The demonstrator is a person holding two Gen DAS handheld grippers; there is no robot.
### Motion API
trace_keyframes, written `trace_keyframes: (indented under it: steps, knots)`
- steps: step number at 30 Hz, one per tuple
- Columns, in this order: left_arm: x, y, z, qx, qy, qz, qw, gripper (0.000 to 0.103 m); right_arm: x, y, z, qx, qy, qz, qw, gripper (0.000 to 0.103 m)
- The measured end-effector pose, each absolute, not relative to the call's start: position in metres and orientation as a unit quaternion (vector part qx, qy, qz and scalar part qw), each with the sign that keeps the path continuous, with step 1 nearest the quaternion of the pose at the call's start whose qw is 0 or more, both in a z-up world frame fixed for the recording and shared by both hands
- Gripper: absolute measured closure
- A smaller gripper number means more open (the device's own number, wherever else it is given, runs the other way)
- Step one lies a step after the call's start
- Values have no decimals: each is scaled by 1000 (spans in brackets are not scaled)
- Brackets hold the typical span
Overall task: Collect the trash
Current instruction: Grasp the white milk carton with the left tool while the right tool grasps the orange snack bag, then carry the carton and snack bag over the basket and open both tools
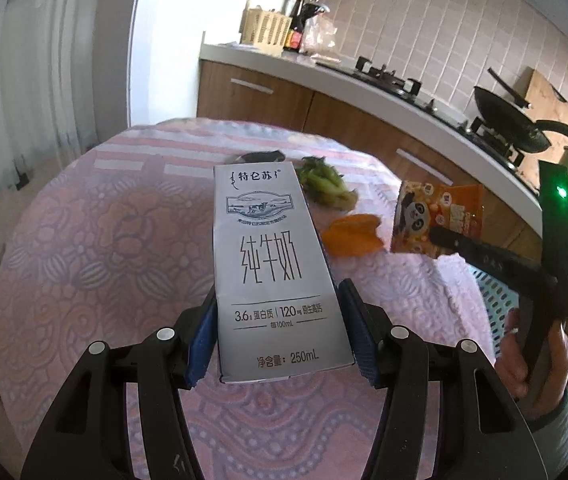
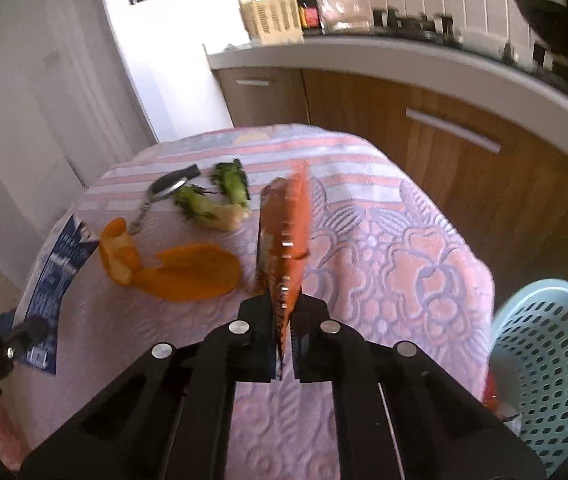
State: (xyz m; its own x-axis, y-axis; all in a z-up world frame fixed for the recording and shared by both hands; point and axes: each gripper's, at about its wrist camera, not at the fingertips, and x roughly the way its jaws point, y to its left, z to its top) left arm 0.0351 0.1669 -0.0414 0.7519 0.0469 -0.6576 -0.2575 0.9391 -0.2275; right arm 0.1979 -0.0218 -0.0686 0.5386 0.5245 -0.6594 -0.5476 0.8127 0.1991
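Note:
My left gripper (image 1: 280, 336) is shut on a white milk carton (image 1: 272, 276) and holds it above the pink tablecloth. My right gripper (image 2: 284, 344) is shut on an orange snack wrapper (image 2: 286, 240), held edge-on above the table; the wrapper with its panda print also shows in the left wrist view (image 1: 436, 216). Orange peel (image 2: 188, 270) and green vegetable scraps (image 2: 216, 200) lie on the cloth. A light blue perforated basket (image 2: 544, 364) stands on the floor right of the table.
A black key fob with a chain (image 2: 168, 186) lies near the vegetable scraps. The table (image 2: 404, 248) is covered in pink patterned cloth. A kitchen counter (image 1: 364, 80) with a stove and a black wok (image 1: 520, 120) runs behind.

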Motion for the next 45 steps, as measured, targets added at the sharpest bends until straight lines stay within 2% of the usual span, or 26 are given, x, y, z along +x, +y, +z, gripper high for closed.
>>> trace_keyframes:
  steps: [10, 24, 38, 45]
  knots:
    - [33, 122, -10, -124, 309, 33, 942, 48, 149, -67, -31, -8, 311, 291, 905, 100]
    - [67, 23, 5, -97, 301, -79, 945, 48, 116, -199, 5, 55, 261, 197, 943, 100]
    - [118, -88, -5, -55, 331, -175, 926, 48, 120, -298, -20, 95, 277, 105, 951, 100]
    - [145, -123, -32, -50, 369, -195, 907, 48, 134, -324, -50, 110, 328, 81, 935, 100]
